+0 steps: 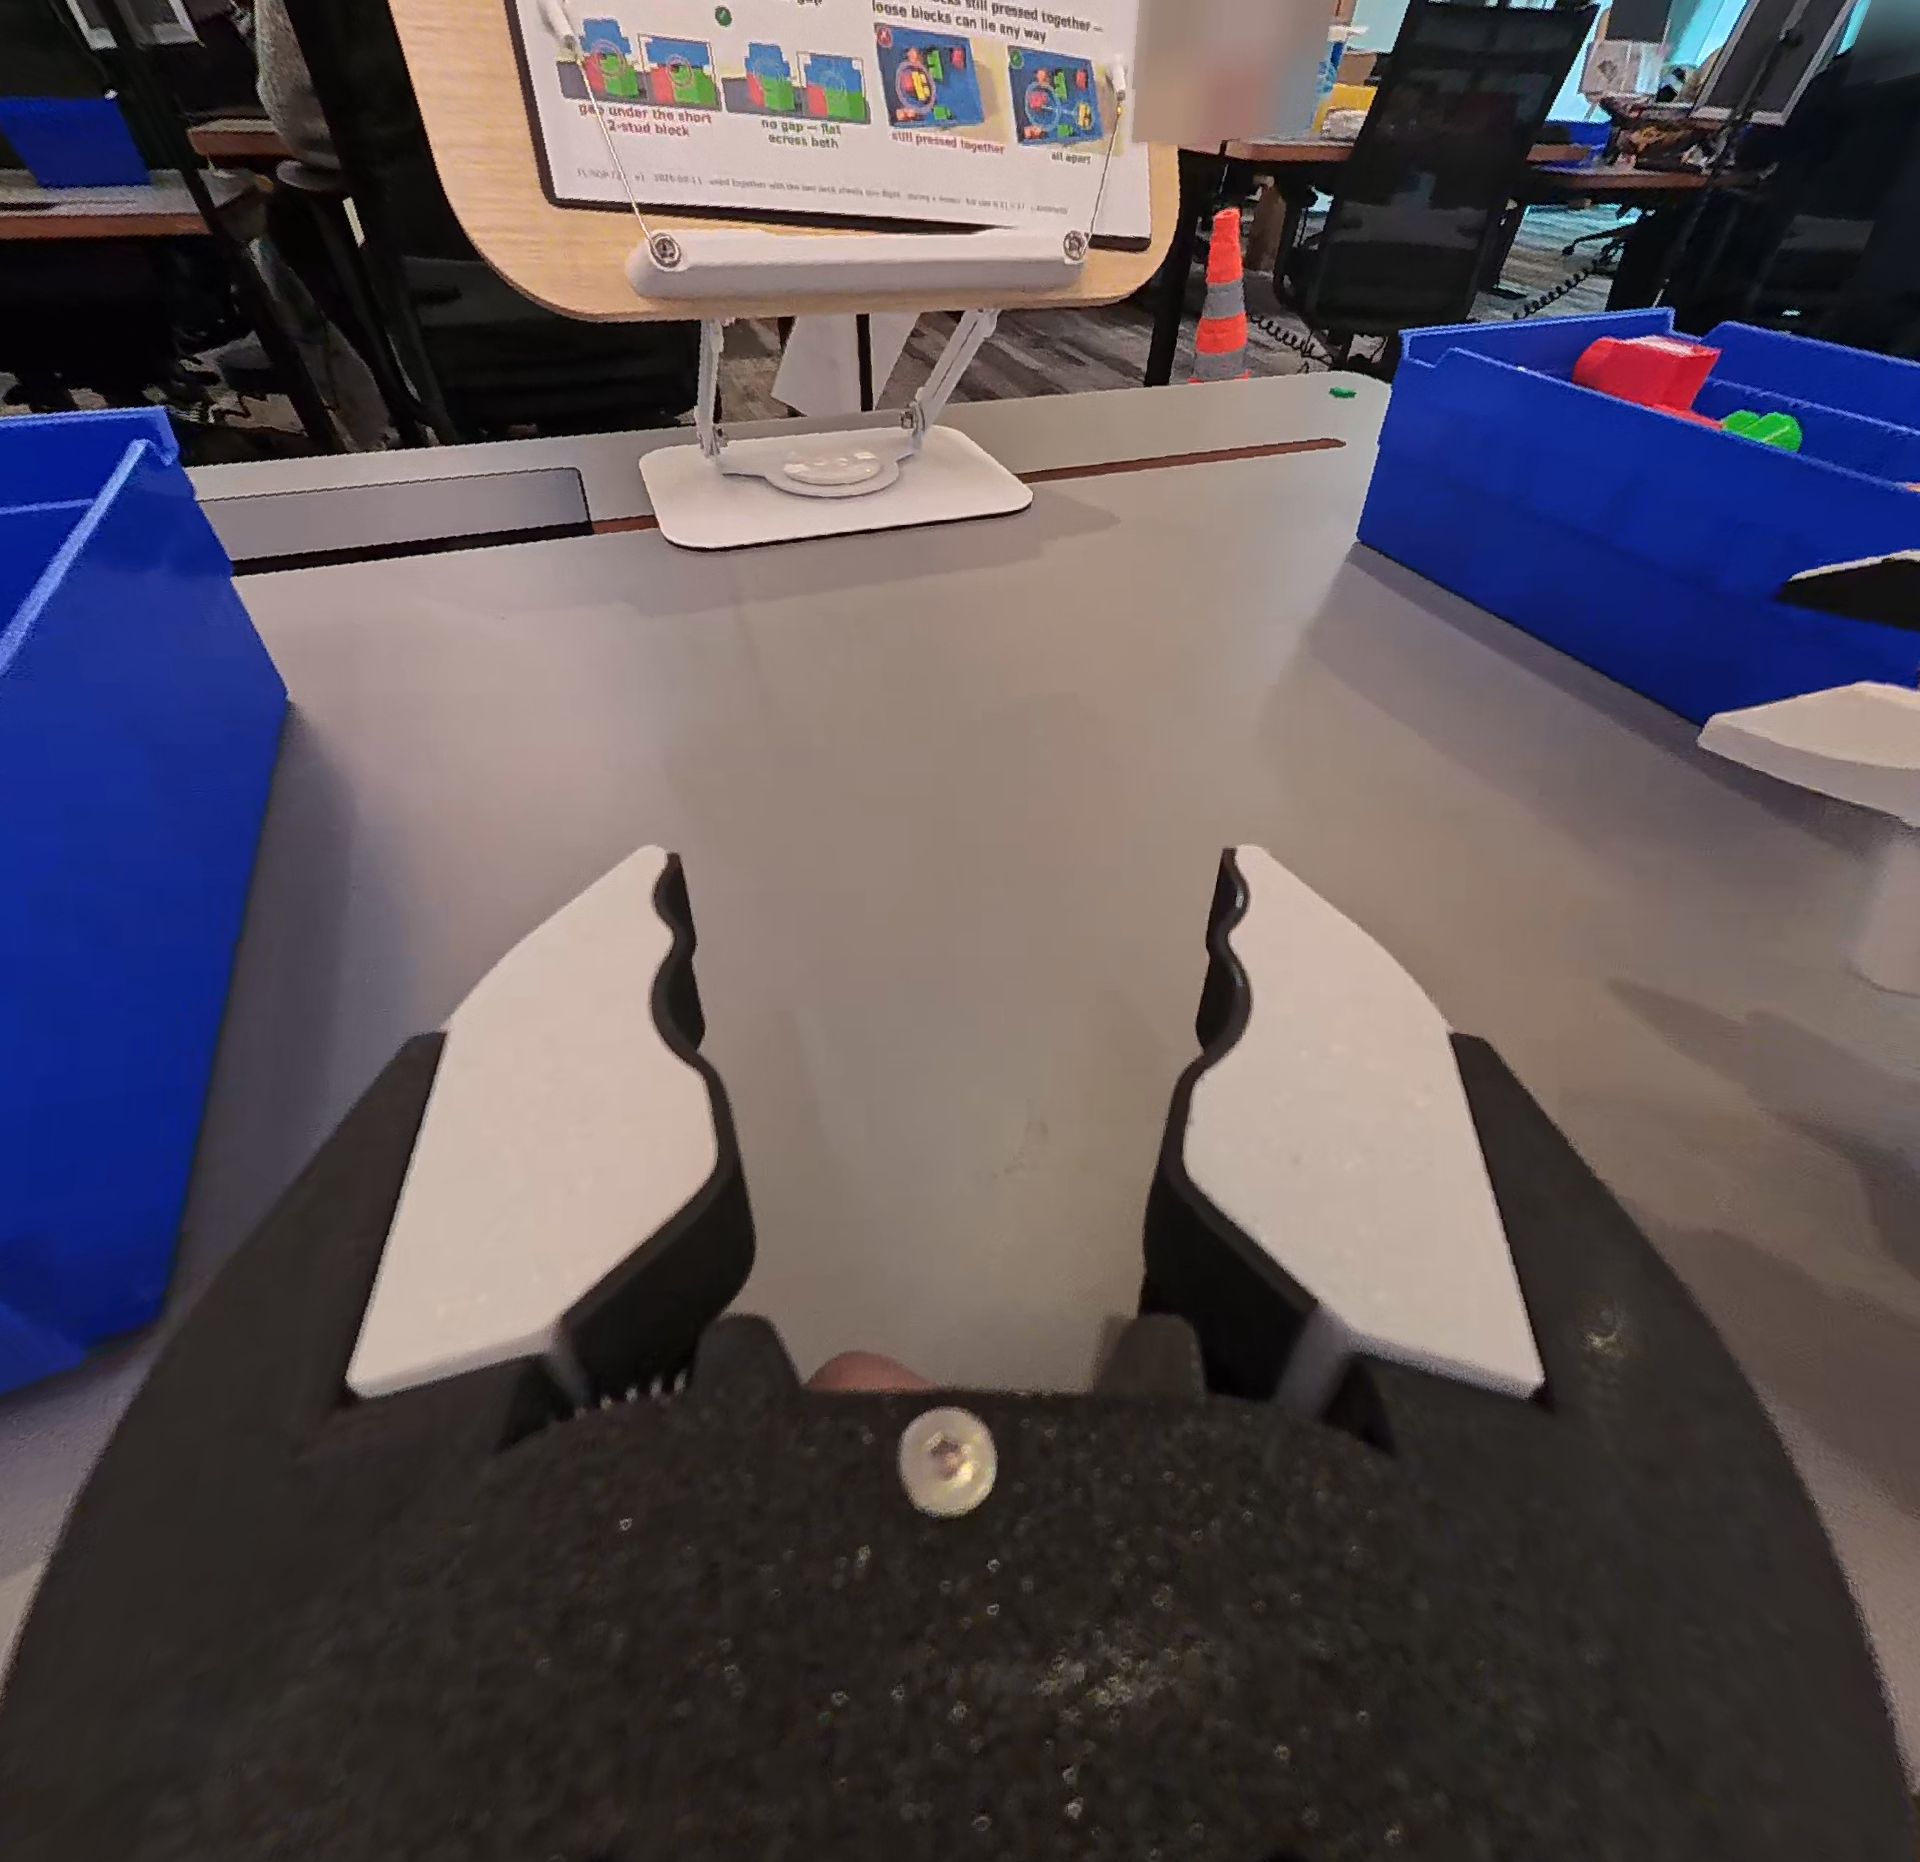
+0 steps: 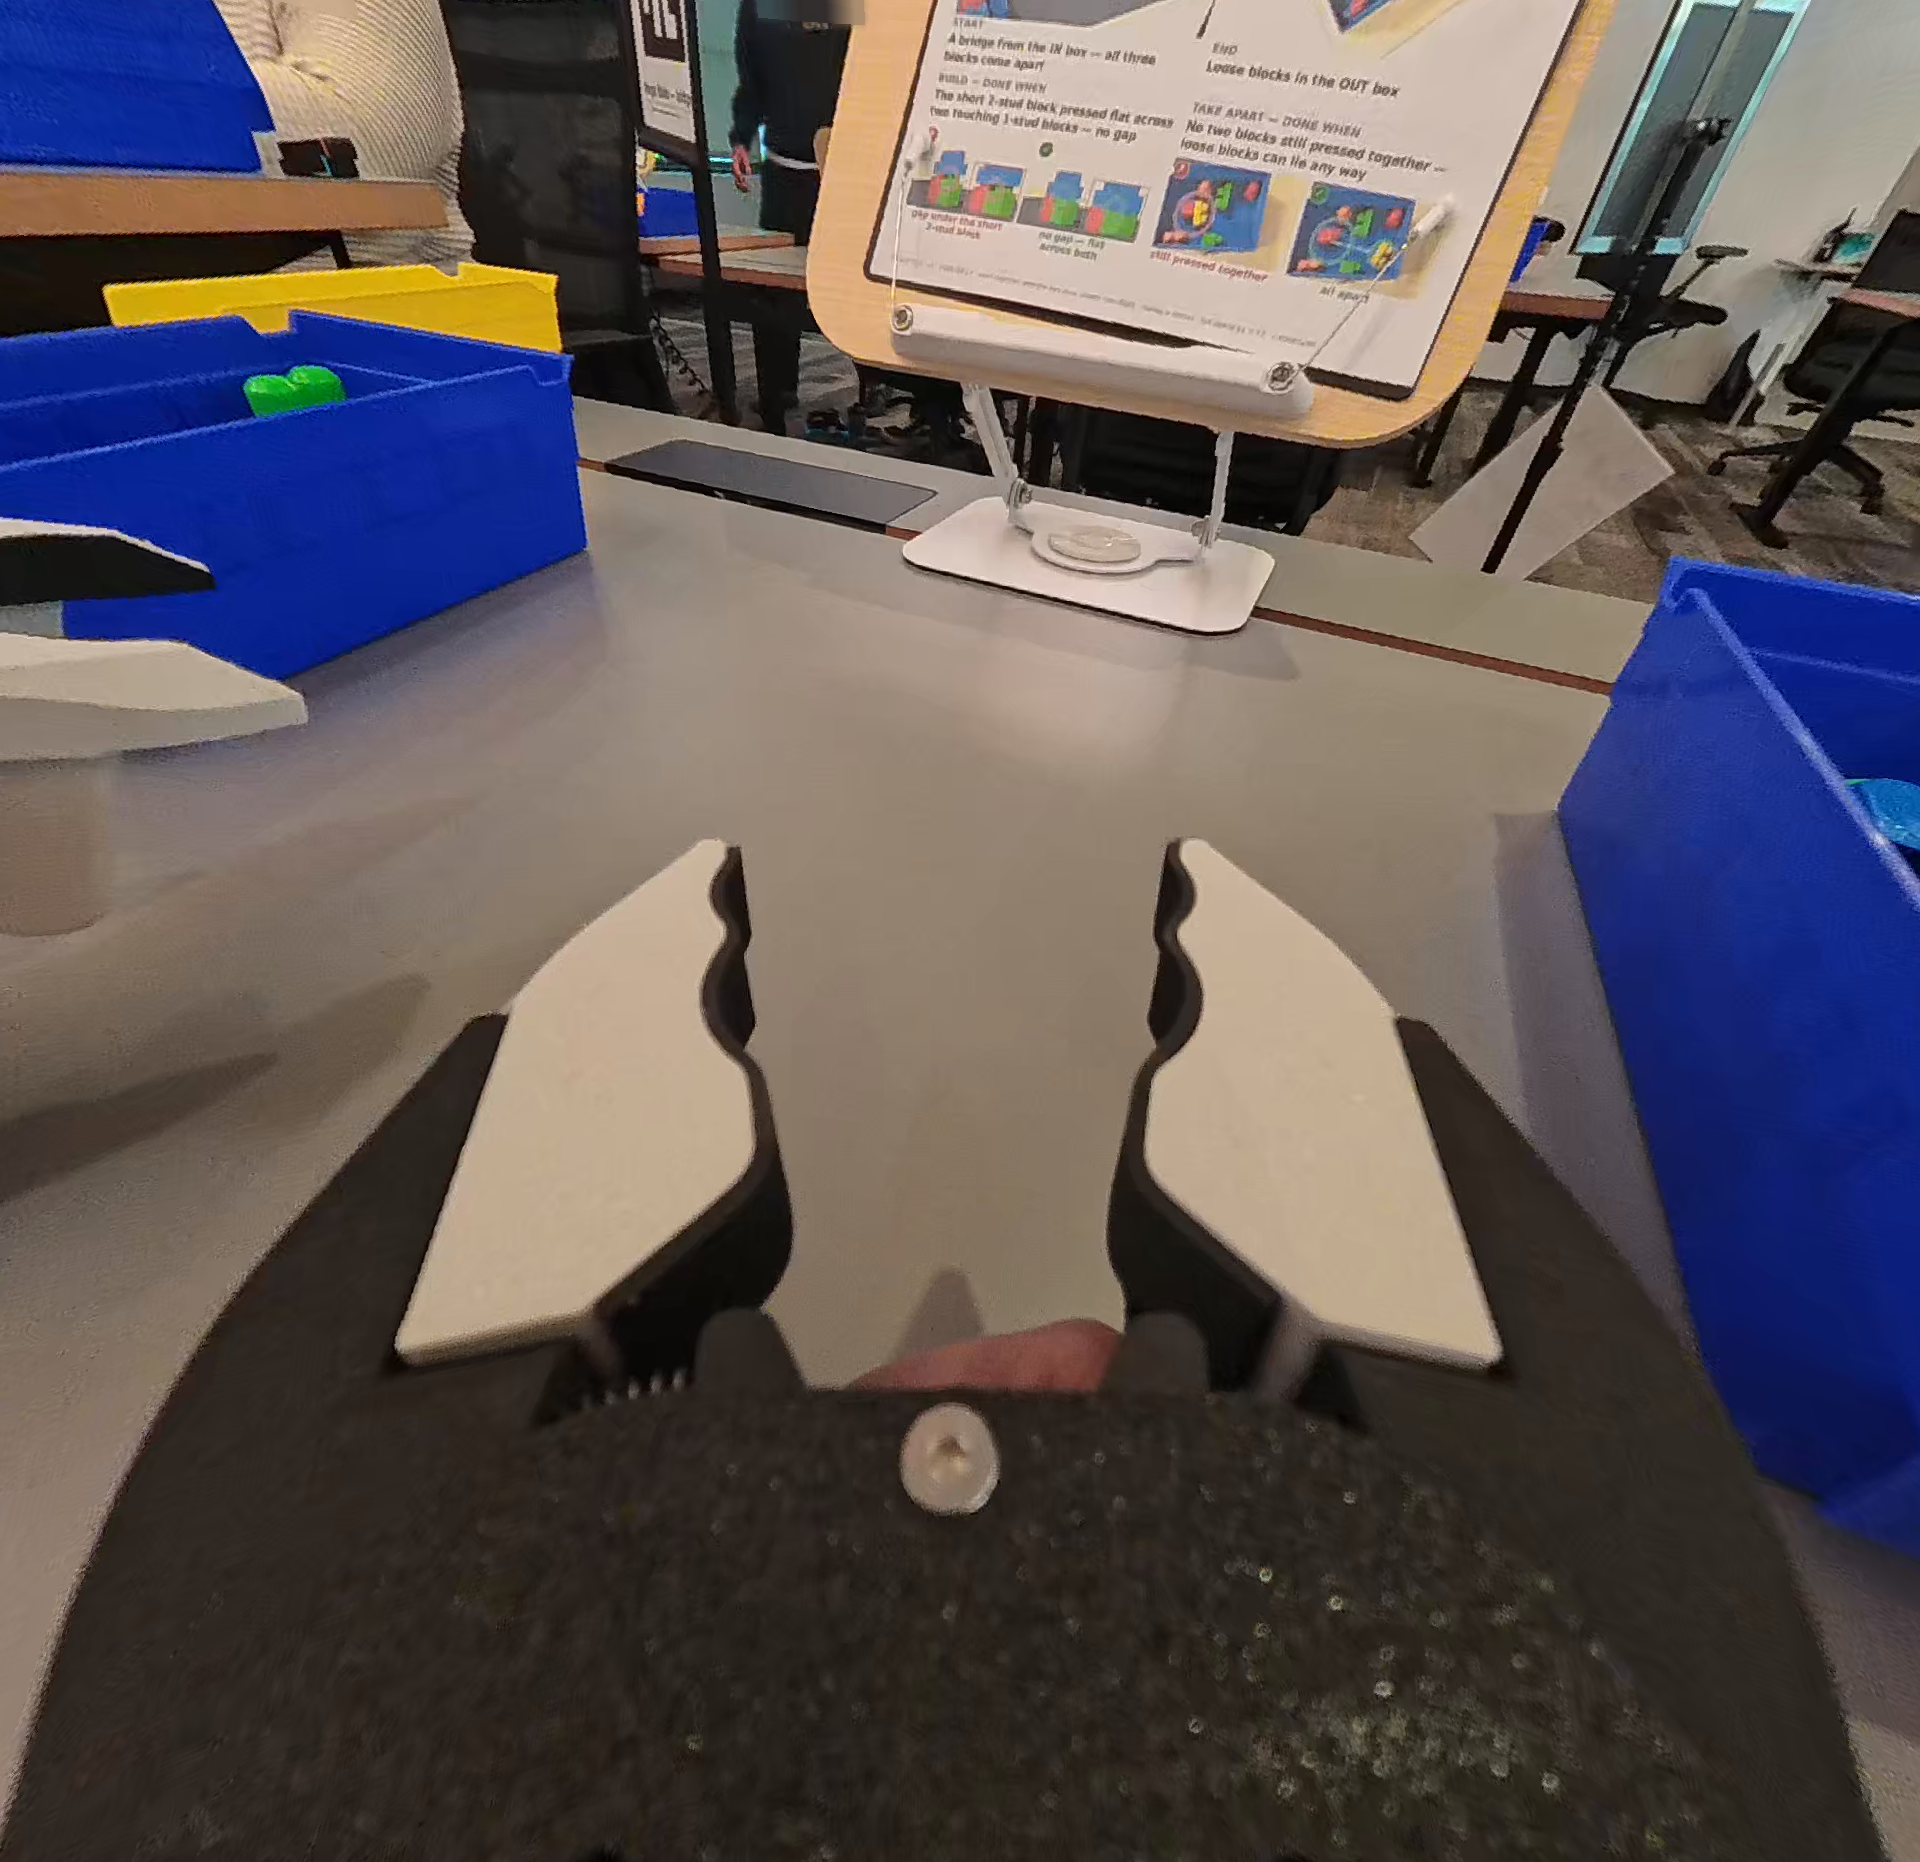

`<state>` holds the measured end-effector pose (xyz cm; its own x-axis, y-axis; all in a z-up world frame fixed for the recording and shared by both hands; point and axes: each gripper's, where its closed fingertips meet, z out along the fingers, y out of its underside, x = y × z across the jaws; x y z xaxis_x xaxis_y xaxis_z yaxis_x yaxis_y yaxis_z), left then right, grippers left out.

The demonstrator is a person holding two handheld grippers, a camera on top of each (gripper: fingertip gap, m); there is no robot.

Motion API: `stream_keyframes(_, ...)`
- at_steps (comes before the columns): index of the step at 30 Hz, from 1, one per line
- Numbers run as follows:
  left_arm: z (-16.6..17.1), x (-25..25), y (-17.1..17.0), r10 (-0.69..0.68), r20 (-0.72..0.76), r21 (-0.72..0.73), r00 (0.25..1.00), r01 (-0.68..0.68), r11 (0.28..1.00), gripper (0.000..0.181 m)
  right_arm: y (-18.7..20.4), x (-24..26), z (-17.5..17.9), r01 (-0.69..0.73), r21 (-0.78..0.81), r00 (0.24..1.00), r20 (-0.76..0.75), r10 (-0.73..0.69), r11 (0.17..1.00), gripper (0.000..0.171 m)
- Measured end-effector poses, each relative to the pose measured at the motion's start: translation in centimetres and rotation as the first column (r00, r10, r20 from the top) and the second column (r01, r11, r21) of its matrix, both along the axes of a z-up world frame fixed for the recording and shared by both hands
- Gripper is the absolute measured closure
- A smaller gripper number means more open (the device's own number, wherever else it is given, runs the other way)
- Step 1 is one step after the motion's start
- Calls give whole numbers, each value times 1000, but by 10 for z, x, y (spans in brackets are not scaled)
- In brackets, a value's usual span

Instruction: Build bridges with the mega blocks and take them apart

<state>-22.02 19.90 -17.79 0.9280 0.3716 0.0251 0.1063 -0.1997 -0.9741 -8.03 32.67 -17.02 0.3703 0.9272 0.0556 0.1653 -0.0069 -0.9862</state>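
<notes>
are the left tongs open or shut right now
Open. The left tongs show a wide gap between the fingers, only bare grey table between them, nothing held.

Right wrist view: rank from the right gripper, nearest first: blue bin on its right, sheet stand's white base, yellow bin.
From the right gripper:
1. Blue bin, close on the right.
2. White base, ahead, slightly right.
3. Yellow bin, far left, beyond the table.

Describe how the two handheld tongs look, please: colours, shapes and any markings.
Both look alike. The left tongs and right tongs each have two flat light-grey fingers with wavy black inner pads, on a wide black speckled body with one silver screw at its centre. No cables or markings show.
</notes>
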Motion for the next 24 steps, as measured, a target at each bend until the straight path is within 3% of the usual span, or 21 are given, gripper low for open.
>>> stream_keyframes(13, 4, -4, -4, 36, -4, -11, 999, -36, 999, 88, -2, 1, -2, -18, -18, 1000, 6, 18, 1000, 97)
stream_keyframes(18, 60, -41, -36, 185, -71, 14, 980, -185, 983, 93, -4, 0, 1, -32, -35, 999, -5, 32, 999, 98)
stream_keyframes(24, 123, -150, -82, 379, -124, 16, 917, -380, 925, 93, -6, -4, -4, -63, -80, 998, -9, 63, 995, 98)
